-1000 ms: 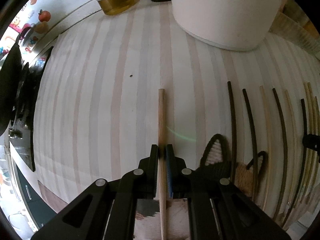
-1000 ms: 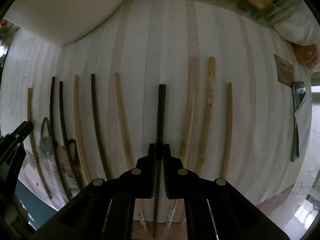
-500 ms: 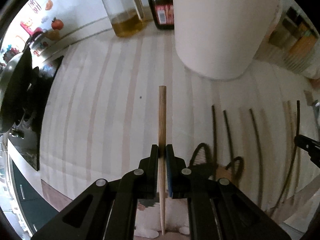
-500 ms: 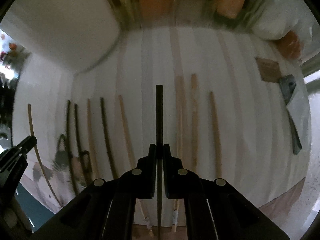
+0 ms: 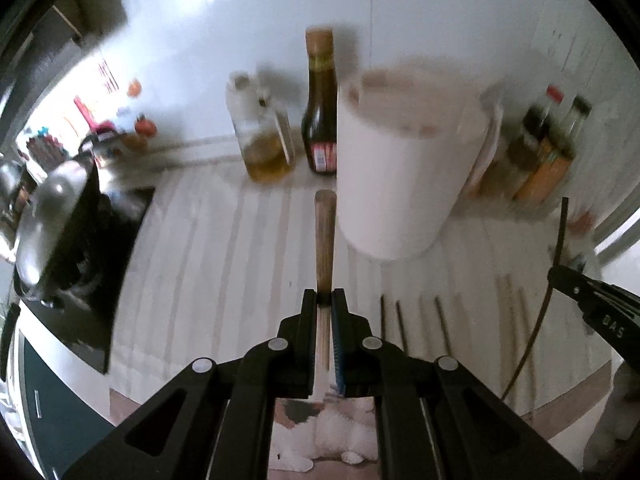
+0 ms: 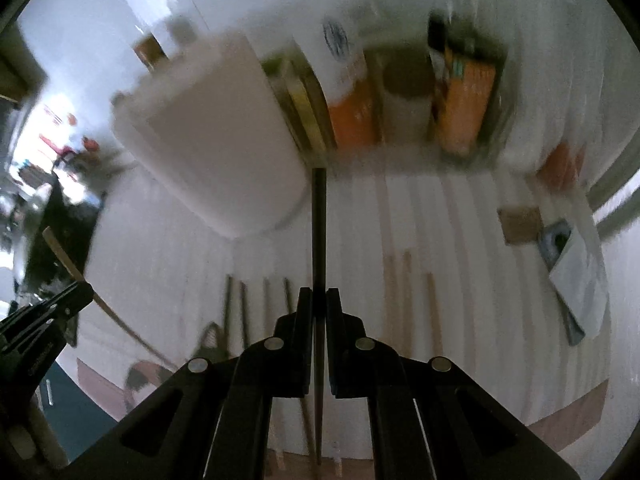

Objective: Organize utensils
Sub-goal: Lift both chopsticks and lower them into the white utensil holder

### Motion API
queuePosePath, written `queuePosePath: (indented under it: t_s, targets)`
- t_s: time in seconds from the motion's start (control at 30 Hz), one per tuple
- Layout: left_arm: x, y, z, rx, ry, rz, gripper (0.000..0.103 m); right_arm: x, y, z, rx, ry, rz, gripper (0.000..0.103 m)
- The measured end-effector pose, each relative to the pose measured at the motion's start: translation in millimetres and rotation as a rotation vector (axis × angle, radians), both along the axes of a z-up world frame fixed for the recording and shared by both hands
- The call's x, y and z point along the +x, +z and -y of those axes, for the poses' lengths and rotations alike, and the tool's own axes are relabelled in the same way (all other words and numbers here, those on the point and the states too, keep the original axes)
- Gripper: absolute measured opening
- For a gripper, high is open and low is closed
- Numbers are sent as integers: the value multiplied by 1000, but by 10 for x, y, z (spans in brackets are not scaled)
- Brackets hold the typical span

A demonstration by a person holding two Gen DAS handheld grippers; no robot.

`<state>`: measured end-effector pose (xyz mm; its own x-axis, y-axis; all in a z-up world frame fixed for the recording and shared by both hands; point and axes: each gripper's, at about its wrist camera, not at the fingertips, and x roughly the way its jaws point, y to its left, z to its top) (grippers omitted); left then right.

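My left gripper (image 5: 325, 296) is shut on a light wooden chopstick (image 5: 324, 236) and holds it raised above the striped counter, pointing at the white tub (image 5: 408, 168). My right gripper (image 6: 318, 294) is shut on a dark chopstick (image 6: 319, 224), also raised, with its tip near the white tub (image 6: 212, 152). Several dark and wooden chopsticks (image 5: 416, 320) lie side by side on the counter below; they also show in the right wrist view (image 6: 256, 296). The right gripper (image 5: 560, 276) shows at the right edge of the left wrist view, the left gripper (image 6: 80, 292) at the left edge of the right wrist view.
An oil jug (image 5: 264, 136) and a dark sauce bottle (image 5: 320, 120) stand behind the tub. More bottles and boxes (image 5: 544, 148) stand at the back right. A stove with a pot (image 5: 56, 216) is at the left. A knife on a cloth (image 6: 572, 276) lies at the right.
Both grippers have lifted their chopsticks off the counter and tilted up, so the tub, bottles and back wall came into view. The views are blurred by motion.
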<state>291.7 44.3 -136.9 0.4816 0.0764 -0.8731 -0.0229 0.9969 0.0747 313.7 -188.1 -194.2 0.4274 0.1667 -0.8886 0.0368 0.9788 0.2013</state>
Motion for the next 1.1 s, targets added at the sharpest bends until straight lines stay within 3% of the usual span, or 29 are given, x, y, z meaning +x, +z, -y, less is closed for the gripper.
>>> queuePosePath:
  t_s: [0.17,0.33,0.57,0.77,1.1]
  targets:
    - [70,525,-27,-50,-8,98,4,144,530,-39,48,0,136,6]
    - [262,1080,-14,-95,-18,216,4,332,1264,-66,96,3,282,6]
    - [802,1657,40,-124,-29,338,4,836,2016,-177,76,-7,454,6]
    - [1292,1726,103,-138,-45,356,4,1383,2154,-249,85,-32,519,6]
    - [1972,1089,55,-192,-56,221,4,2095,1672,-405,94,-62,521,6]
